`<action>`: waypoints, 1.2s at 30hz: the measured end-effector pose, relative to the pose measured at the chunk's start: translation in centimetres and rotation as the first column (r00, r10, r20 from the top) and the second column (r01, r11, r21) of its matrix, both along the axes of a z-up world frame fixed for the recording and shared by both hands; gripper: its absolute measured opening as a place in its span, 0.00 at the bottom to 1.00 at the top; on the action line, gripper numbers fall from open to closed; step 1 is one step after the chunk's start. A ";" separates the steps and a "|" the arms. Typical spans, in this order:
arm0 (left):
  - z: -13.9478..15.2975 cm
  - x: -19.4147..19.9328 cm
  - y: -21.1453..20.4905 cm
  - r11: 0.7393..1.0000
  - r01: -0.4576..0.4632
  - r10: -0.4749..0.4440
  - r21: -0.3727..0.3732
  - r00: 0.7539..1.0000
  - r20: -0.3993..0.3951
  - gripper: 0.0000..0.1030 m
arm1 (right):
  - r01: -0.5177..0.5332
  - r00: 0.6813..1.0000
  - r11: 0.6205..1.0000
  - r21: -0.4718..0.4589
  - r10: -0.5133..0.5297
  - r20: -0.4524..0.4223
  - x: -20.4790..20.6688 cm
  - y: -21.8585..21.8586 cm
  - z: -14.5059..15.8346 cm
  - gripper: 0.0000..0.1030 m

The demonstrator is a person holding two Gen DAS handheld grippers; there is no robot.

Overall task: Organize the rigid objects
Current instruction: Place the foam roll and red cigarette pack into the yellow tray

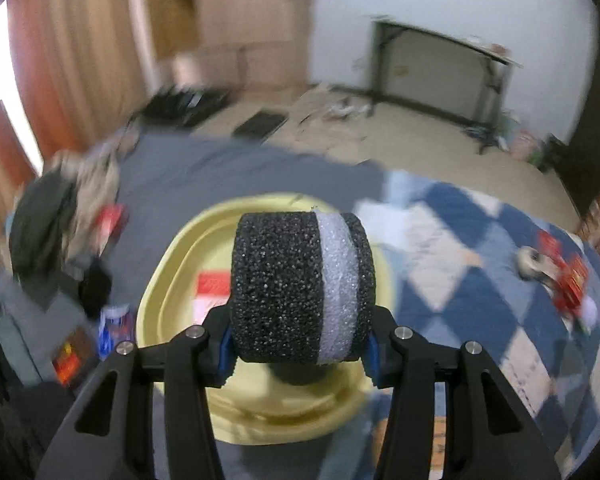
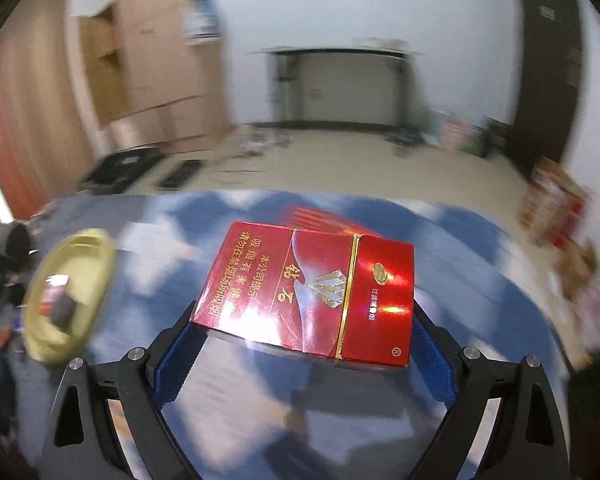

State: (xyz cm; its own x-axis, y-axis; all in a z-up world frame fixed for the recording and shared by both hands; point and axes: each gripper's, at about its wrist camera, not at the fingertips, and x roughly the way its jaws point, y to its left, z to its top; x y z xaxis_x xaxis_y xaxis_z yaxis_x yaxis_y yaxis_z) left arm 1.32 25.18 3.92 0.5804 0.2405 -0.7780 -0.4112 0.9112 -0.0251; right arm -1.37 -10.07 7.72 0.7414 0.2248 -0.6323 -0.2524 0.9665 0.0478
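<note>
My left gripper (image 1: pixel 302 344) is clamped on a foam roll (image 1: pixel 300 288), black with one white band, its blue pads pressing the roll's two flat ends. The roll sits crosswise between the fingers and is clear of everything under it. Directly below and beyond it lies a yellow tray (image 1: pixel 164 280), with a red and white pack (image 1: pixel 212 292) lying inside, just left of the roll. The tray rests where a grey sheet (image 1: pixel 220 172) meets a blue and white checked blanket (image 1: pixel 480 272). Far to the right on the blanket are blurred red packs (image 1: pixel 568 280) and a small round thing I cannot identify. To the left, dark clothes (image 1: pixel 52 224) are heaped on the sheet.

My right gripper (image 2: pixel 304 344) holds a red cigarette box (image 2: pixel 308 292) flat, face up, the pads against its short ends with the jaws set wide. It hangs above the blanket (image 2: pixel 480 280). Well off to the left of this gripper lies the tray (image 2: pixel 72 280), blurred, with something dark and something red inside. Behind the box a second red pack (image 2: pixel 320 216) shows on the blanket, smeared by motion. Beyond both grippers are a floor, a black-framed table (image 2: pixel 340 84) by the wall, and cardboard boxes (image 2: pixel 160 60).
</note>
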 end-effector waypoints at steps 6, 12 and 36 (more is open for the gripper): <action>-2.8 0.5 6.2 0.990 -0.118 0.114 -0.073 0.992 -0.051 0.49 | -0.297 0.949 0.954 0.048 0.301 -0.091 3.8 16.7 -0.1 0.92; -6.3 -0.6 9.5 0.975 -0.109 0.099 -0.196 0.993 -0.060 0.49 | -0.480 0.868 0.876 -0.049 0.467 -0.168 6.1 29.4 -4.4 0.92; -5.8 0.5 12.6 0.935 -0.195 0.194 -0.295 0.981 -0.033 0.87 | -0.567 0.812 0.811 -0.145 0.520 -0.268 10.9 37.6 -9.8 1.00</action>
State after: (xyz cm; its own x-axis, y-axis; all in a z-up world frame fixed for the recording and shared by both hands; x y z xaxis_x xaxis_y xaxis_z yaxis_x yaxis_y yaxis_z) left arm 1.84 37.77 -1.88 0.5430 0.1076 -0.8328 -0.5799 0.7653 -0.2793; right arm 9.51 27.50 -2.05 0.3848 0.3969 -0.8333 -0.7460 0.6654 -0.0275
